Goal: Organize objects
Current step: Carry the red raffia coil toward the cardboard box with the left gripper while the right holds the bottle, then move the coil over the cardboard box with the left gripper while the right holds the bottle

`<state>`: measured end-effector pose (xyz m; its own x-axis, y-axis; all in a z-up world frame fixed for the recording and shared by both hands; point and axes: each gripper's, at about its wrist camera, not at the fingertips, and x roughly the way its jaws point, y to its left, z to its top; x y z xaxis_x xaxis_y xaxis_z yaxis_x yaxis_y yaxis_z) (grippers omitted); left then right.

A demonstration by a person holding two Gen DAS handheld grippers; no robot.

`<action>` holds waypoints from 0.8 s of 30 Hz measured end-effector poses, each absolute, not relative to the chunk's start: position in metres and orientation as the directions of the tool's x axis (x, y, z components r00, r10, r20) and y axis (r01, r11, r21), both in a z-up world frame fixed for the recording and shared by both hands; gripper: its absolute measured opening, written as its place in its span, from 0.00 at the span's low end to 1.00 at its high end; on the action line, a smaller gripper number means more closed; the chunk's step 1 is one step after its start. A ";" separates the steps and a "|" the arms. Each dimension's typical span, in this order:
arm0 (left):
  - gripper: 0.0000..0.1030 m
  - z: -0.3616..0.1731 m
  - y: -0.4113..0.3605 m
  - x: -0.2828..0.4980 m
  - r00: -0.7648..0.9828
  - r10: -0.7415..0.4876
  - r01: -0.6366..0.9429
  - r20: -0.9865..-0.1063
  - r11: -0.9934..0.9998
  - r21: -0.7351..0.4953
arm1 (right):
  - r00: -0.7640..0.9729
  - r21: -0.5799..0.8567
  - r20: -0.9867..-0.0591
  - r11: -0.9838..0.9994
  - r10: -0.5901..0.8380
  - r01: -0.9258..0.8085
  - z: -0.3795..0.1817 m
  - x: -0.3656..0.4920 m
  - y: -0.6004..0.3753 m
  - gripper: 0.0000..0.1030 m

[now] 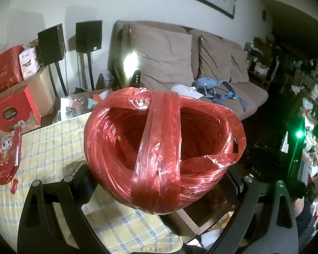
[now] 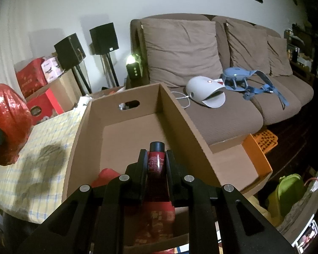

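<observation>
With the right gripper (image 2: 156, 158) clamped on a red tube (image 2: 156, 158) above the cardboard box (image 2: 180, 114) and the left gripper (image 1: 159, 182) squeezing a big red twine ball (image 1: 159, 148), that slick ball could slip free.

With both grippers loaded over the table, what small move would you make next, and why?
Probably lower the right gripper a little and release. Its jaws are shut on the red bottle, which hangs over the open cardboard box, whose floor ahead is bare. The left gripper can wait, holding the red twine roll beside the box.
</observation>
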<state>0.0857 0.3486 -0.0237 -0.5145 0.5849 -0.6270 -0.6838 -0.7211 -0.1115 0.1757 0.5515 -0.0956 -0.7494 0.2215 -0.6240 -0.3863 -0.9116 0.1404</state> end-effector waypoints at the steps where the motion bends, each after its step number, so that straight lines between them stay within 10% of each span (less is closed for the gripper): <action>1: 0.93 -0.024 0.350 0.087 -0.508 0.590 -0.689 -0.628 -0.716 -0.115 | -0.750 0.140 -0.624 -0.913 0.220 -0.384 -0.096 0.175 0.551 0.15; 24: 0.93 -0.034 0.376 0.091 -0.475 0.593 -0.711 -0.650 -0.694 -0.113 | -0.746 0.143 -0.629 -0.911 0.219 -0.388 -0.099 0.175 0.553 0.15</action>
<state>0.0914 0.3764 -0.0340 -0.4754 0.5933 -0.6496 -0.7113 -0.6937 -0.1131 0.1753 0.5526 -0.0986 -0.7456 0.2188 -0.6295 -0.3878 -0.9106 0.1428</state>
